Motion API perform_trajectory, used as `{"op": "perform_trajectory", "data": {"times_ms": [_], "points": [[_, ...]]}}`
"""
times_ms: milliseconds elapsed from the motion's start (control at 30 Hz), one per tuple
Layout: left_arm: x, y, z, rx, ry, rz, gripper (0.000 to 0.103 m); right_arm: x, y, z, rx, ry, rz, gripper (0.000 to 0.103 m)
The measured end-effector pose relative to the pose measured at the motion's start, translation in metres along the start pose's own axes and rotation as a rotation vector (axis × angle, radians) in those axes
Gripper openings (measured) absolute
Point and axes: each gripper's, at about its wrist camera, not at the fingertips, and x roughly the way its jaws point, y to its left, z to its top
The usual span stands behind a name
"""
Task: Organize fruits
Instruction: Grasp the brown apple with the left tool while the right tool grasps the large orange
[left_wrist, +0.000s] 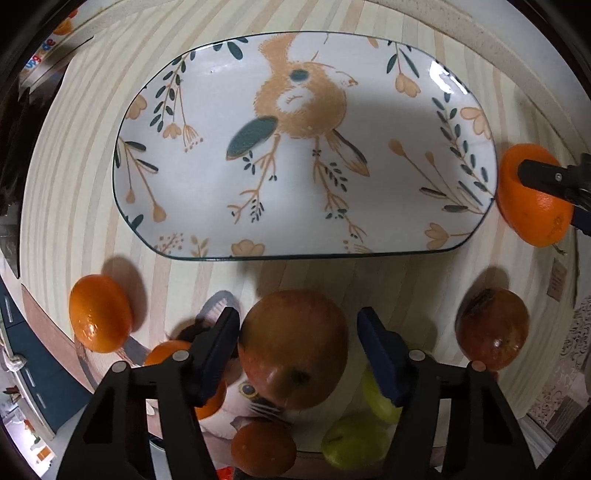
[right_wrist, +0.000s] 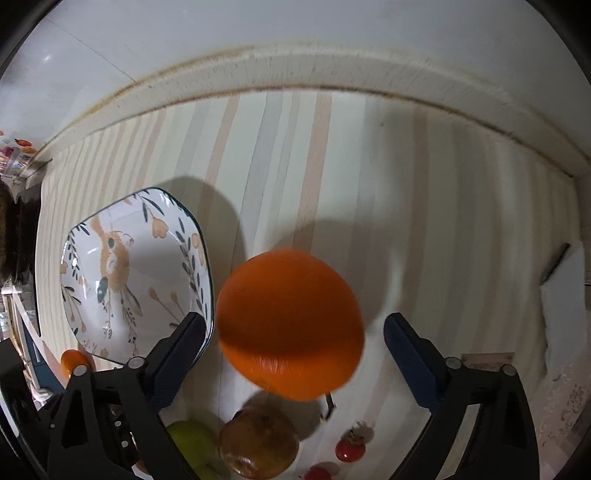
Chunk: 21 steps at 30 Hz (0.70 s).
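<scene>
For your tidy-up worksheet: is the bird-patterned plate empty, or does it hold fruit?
Empty. The bird-patterned plate shows only its painted bird; the orange and apple are off it.

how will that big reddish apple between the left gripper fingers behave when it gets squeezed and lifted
The big reddish apple looks round and glossy, so it may slip or rotate between the left gripper and its narrow blue pads. It looks firm, so it will likely hold its shape. Released on the striped table, it would probably roll.
</scene>
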Motion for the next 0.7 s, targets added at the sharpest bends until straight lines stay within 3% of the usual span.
{"op": "perform_trajectory", "data": {"times_ms": [33, 300, 533, 567, 633, 700], "points": [[0.001, -0.001, 0.001, 0.005, -0.001, 0.006, 0.061, 0.005, 0.001, 0.001, -0.003, 0.013, 0.01, 0.087], [-0.004, -0.009, 0.01, 0.007, -0.033, 0.019, 0.057, 0.011, 0.006, -0.003, -0.026, -0.012, 0.005, 0.085], [-0.04, -0.005, -0.004, -0.005, -0.065, -0.042, 0.053, -0.007, 0.011, -0.019, -0.037, -0.039, 0.049, 0.084], [-0.047, -0.002, -0.003, -0.011, -0.063, -0.06, 0.05, -0.012, 0.016, -0.021, -0.042, -0.048, 0.061, 0.084], [-0.064, 0.003, 0.0, -0.018, -0.074, -0.103, 0.025, -0.028, 0.02, -0.025, -0.057, -0.066, 0.089, 0.084], [-0.076, 0.005, 0.007, -0.005, -0.095, -0.093, 0.023, -0.038, 0.03, -0.027, -0.081, -0.089, 0.1, 0.084]]}}
